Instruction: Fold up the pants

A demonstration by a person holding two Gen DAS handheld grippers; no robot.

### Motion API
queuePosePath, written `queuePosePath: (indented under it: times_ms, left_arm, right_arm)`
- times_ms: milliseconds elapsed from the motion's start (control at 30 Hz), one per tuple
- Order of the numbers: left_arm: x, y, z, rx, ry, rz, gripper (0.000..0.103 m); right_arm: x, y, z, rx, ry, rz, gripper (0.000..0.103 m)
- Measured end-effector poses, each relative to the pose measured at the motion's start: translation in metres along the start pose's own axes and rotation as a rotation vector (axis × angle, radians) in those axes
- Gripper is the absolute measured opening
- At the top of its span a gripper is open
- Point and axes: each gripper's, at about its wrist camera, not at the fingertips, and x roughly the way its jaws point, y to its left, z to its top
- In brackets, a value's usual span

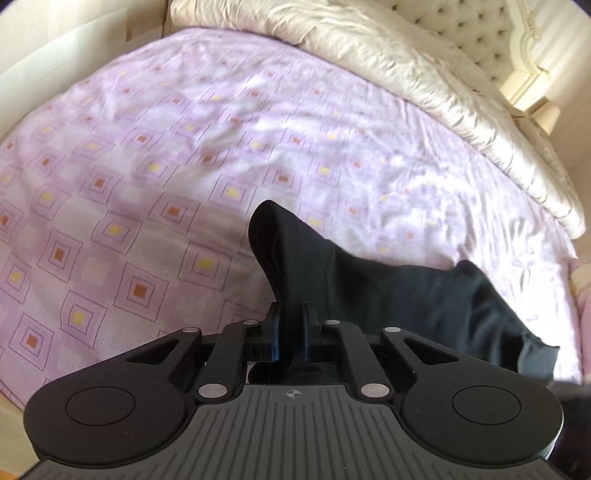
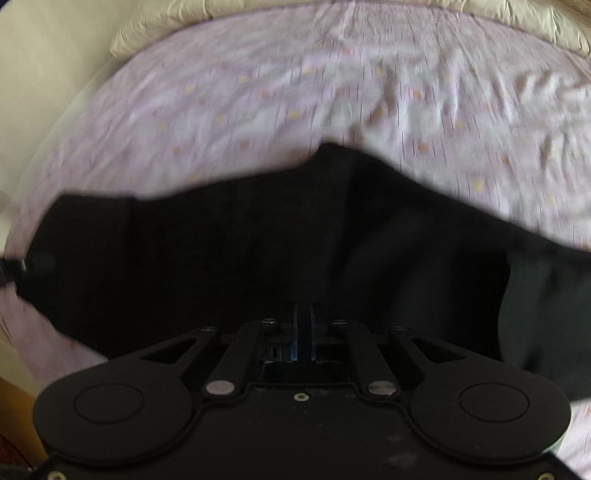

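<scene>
My largest thing in view is the one bed (image 1: 155,155), covered by a lilac sheet printed with yellow and orange squares. One cream duvet (image 1: 406,62) lies bunched along its far side, and a tufted headboard (image 1: 476,26) stands behind that.

I count one pair of black pants (image 2: 258,251). From the right wrist camera, which is blurred, they stretch as a wide dark band across the frame, long axis running left to right above the sheet, with one end sagging toward the lower right. From the left wrist camera the cloth rises out of the jaws to a folded peak pointing away from me, then trails off to the right.

My left gripper (image 1: 292,325) has its jaws clamped on a bunched fold of the pants. My right gripper (image 2: 303,325) has its jaws pressed nearly together, with the black cloth right against them; I take it as pinching the fabric edge.
</scene>
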Motion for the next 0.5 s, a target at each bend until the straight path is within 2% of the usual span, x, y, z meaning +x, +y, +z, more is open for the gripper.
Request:
queuePosePath:
  times_ms: [100,133,300,500]
  left_arm:
    - [-0.006,-0.006,0.003,0.01,-0.016,-0.012,0.01]
    - [-0.008,-0.007,0.003,0.013,-0.022,-0.014,0.01]
    - [-0.018,-0.024,0.005,0.033,-0.064,-0.027,0.01]
    - [-0.039,-0.059,0.005,0.085,-0.128,-0.051,0.01]
  right_arm:
    - [0.01,0.002,-0.024,0.013,0.051,-0.02,0.008]
    - [0.011,0.003,-0.029,0.004,0.041,-0.029,0.008]
    - [0.019,0.01,-0.021,-0.057,0.075,-0.05,0.005]
    - [0.016,-0.004,-0.03,-0.021,0.027,0.003,0.0]
